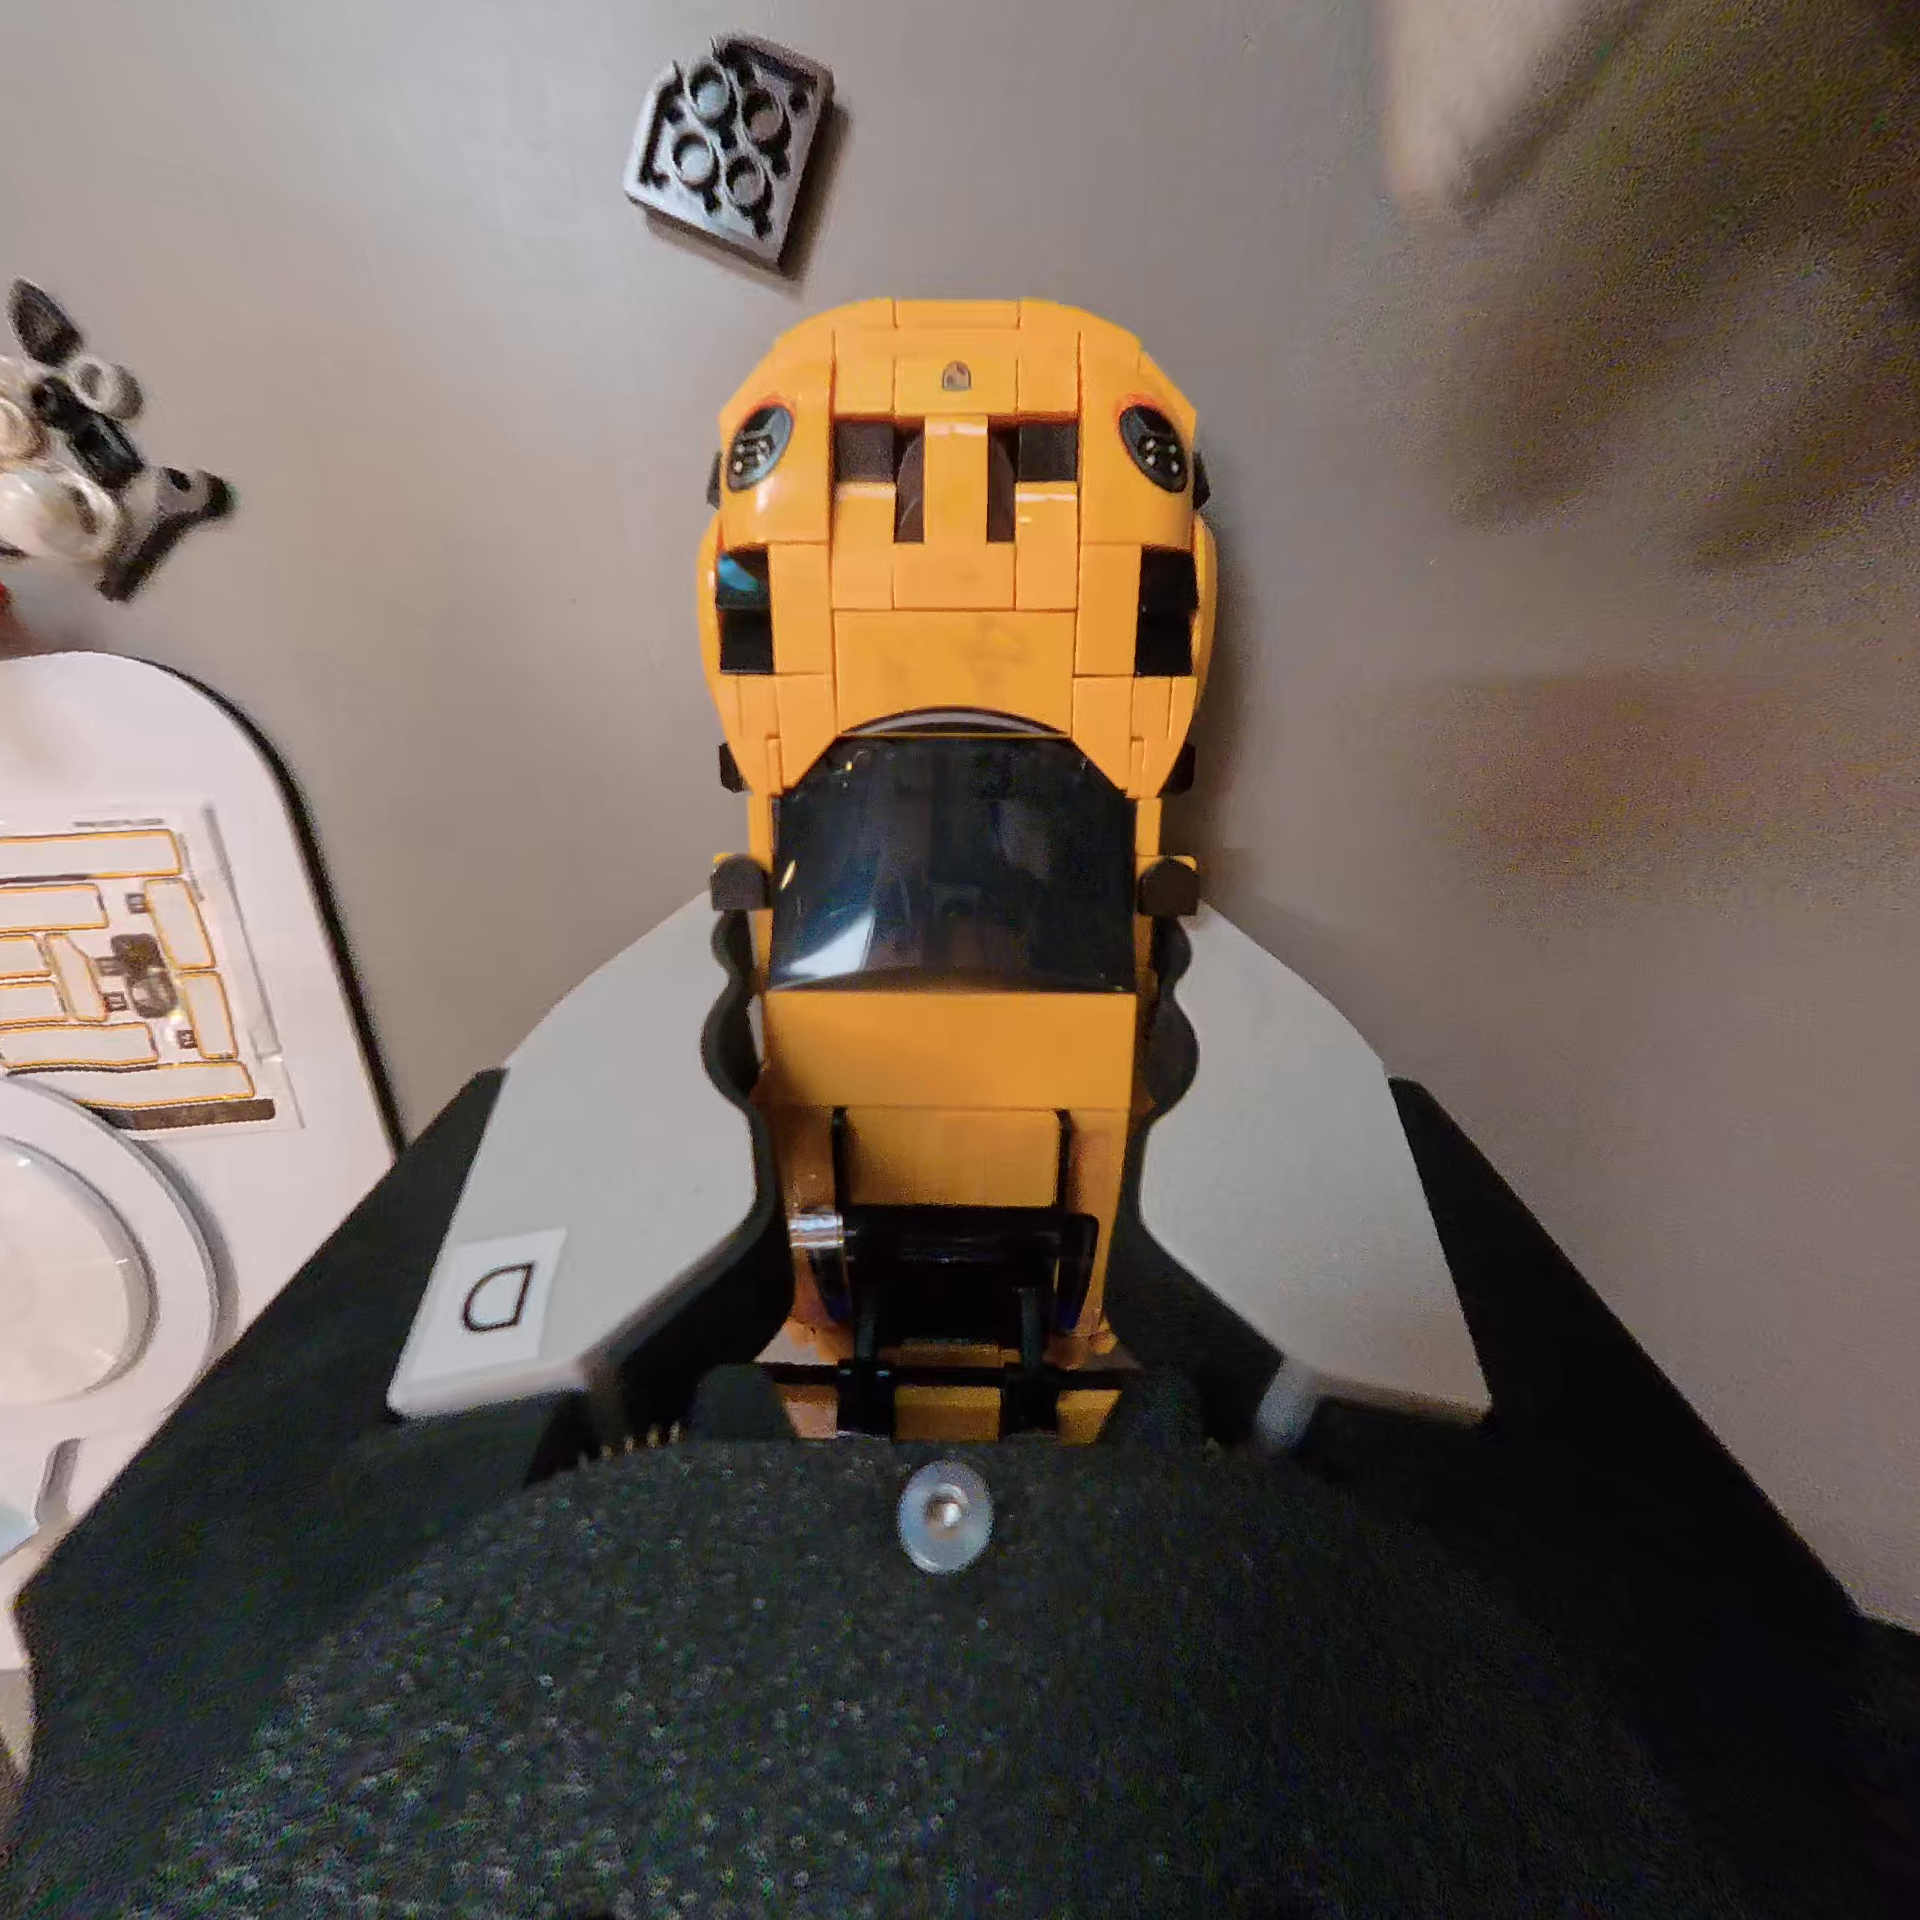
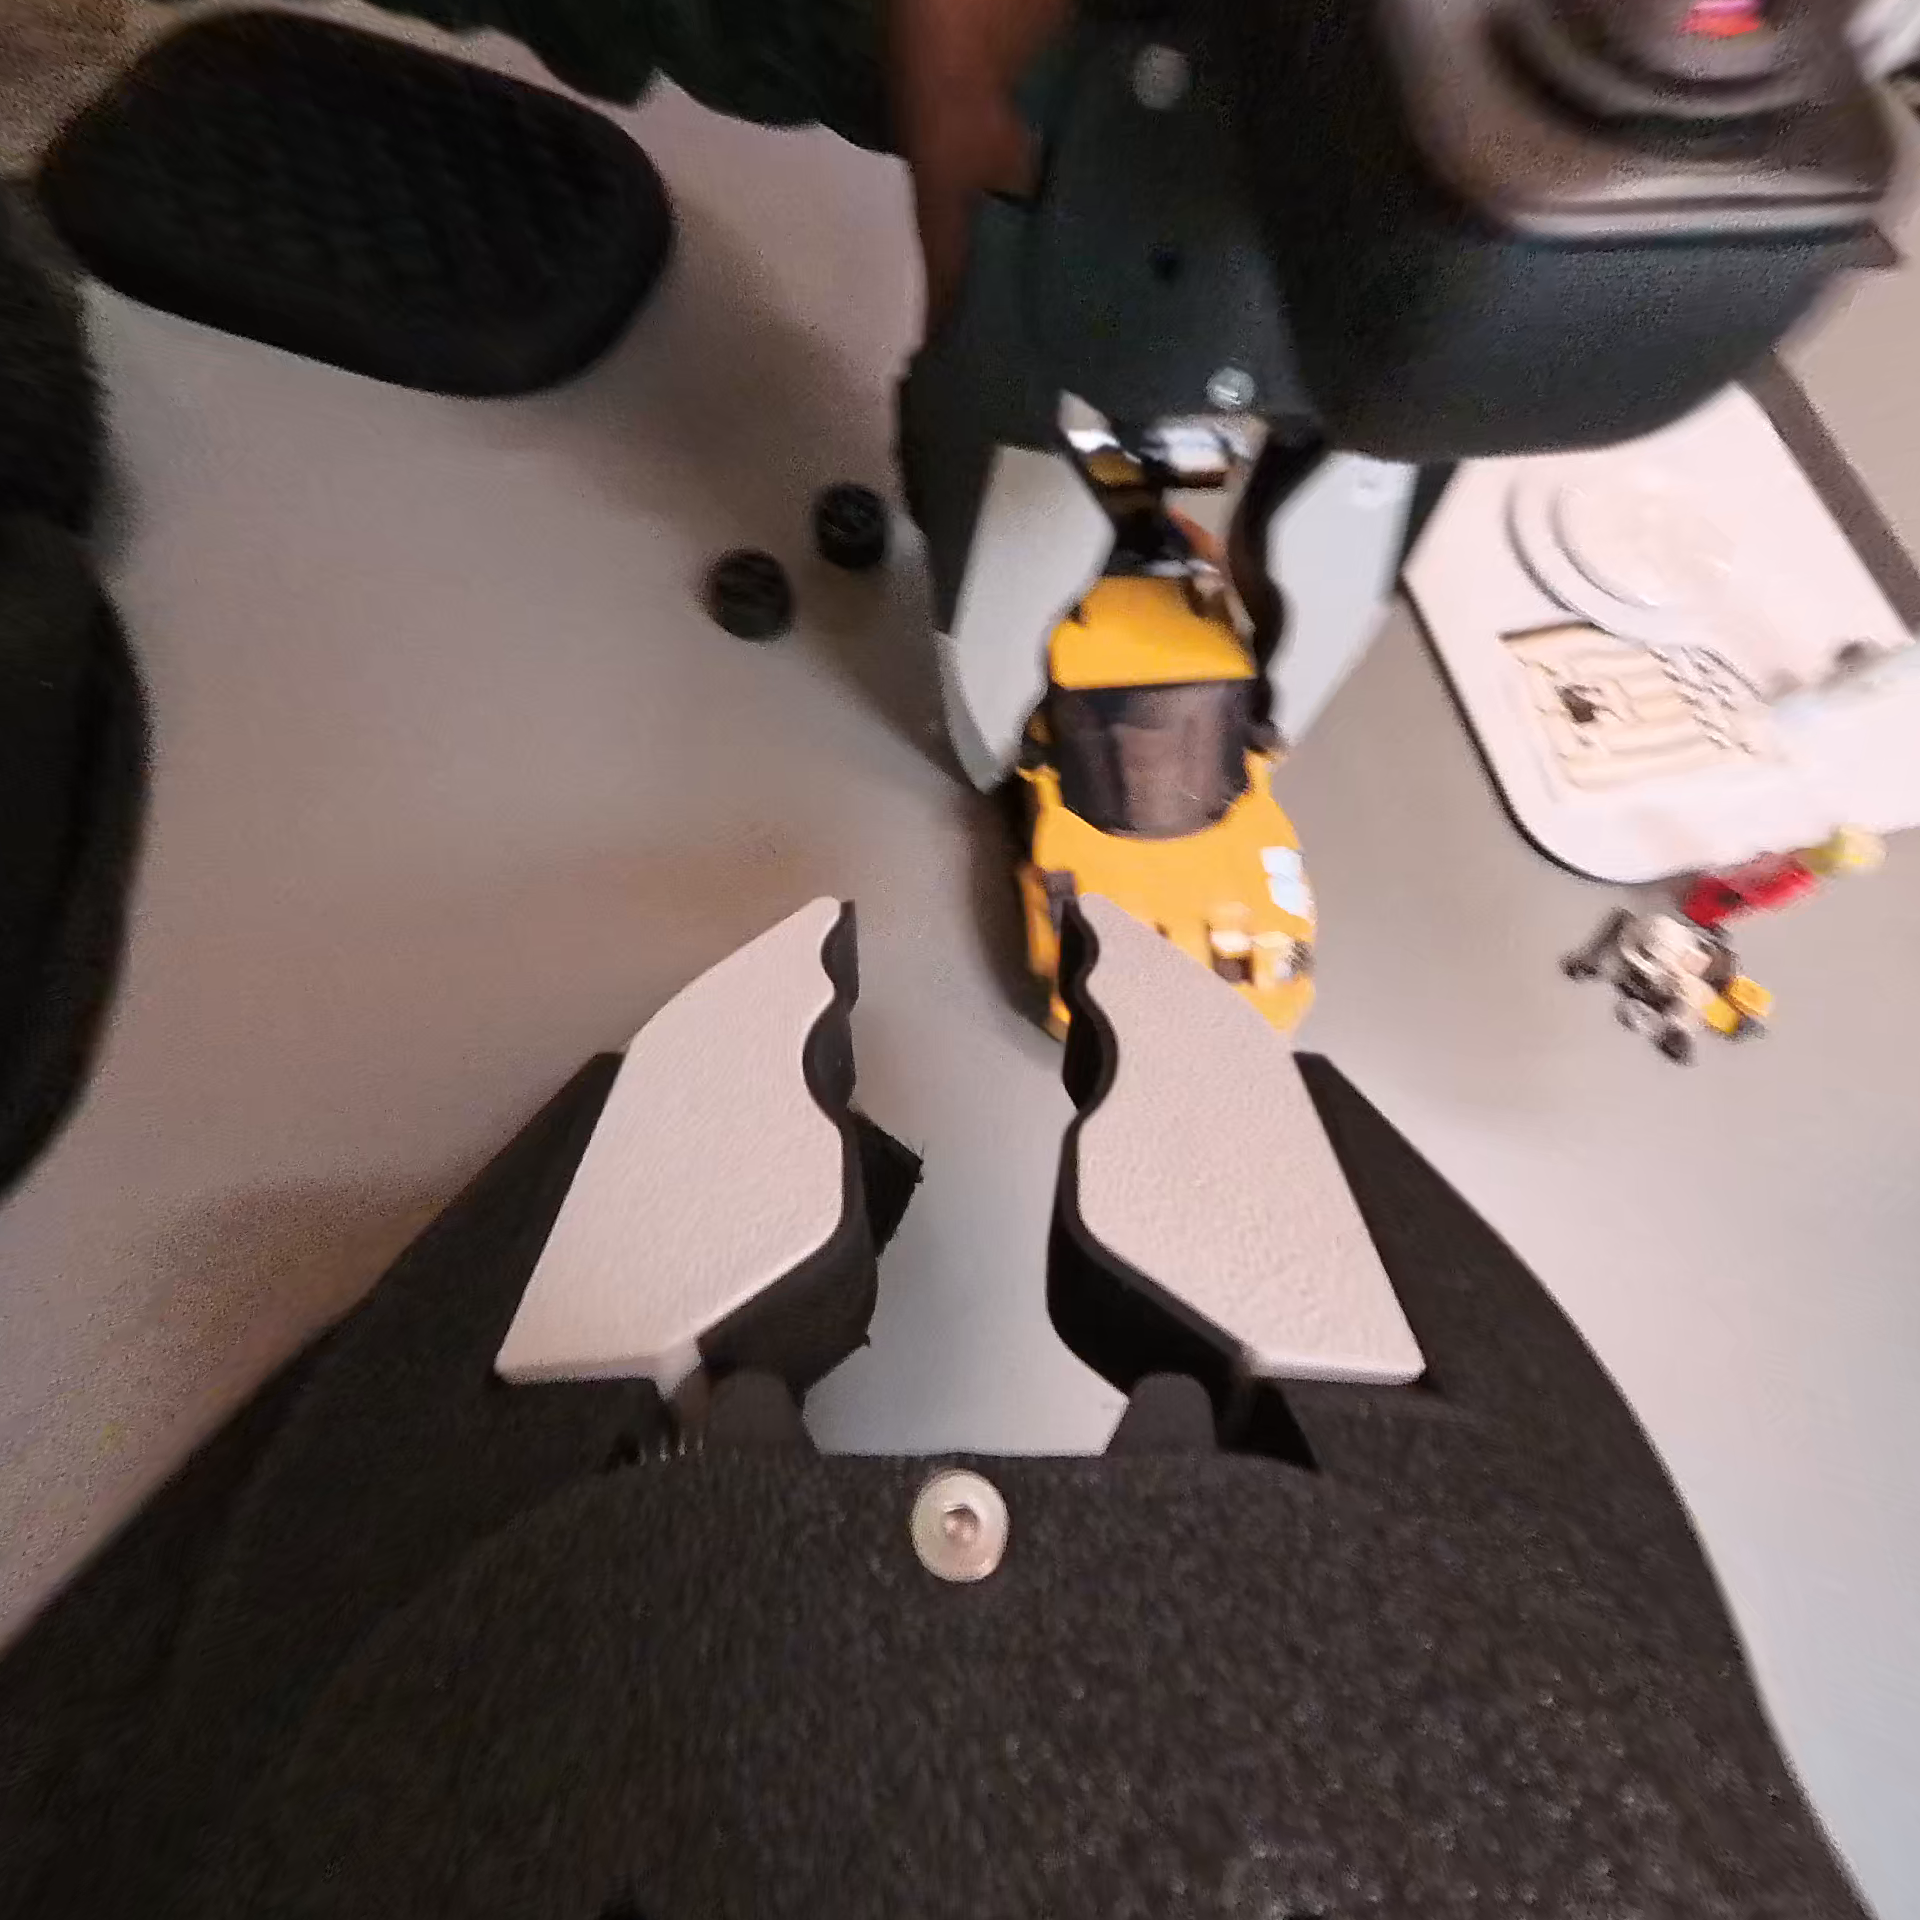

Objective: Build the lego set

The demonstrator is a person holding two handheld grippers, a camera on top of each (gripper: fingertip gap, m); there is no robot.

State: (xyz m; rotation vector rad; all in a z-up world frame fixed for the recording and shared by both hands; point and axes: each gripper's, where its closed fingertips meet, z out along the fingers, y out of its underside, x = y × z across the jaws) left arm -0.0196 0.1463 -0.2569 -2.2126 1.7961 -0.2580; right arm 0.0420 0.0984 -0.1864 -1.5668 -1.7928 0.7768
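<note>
A yellow lego car (image 1: 951, 644) with a dark windscreen rests on the grey table. My left gripper (image 1: 948, 935) is shut on the car's rear half, a finger on each side, nose pointing away. In the right wrist view the car (image 2: 1153, 831) lies ahead with the left gripper (image 2: 1132, 665) clamped on its far end. My right gripper (image 2: 961, 966) is open and empty, just in front of the car's nose and a little to its left, with one fingertip (image 2: 1101, 956) overlapping the car's front corner. The view is blurred.
A grey lego plate (image 1: 732, 151) lies upside down beyond the car. A pile of small parts (image 1: 94, 447) and a white tray (image 1: 312, 831) with a sticker sheet (image 1: 114, 966) are at left. Two black tyres (image 2: 800, 561) and a dark oval pad (image 2: 353, 197) lie left of the car. Spacing between my two grippers at the tips: around 11 centimeters. From either gripper's tips it is about 11 centimeters to the grey lego plate (image 1: 732, 151).
</note>
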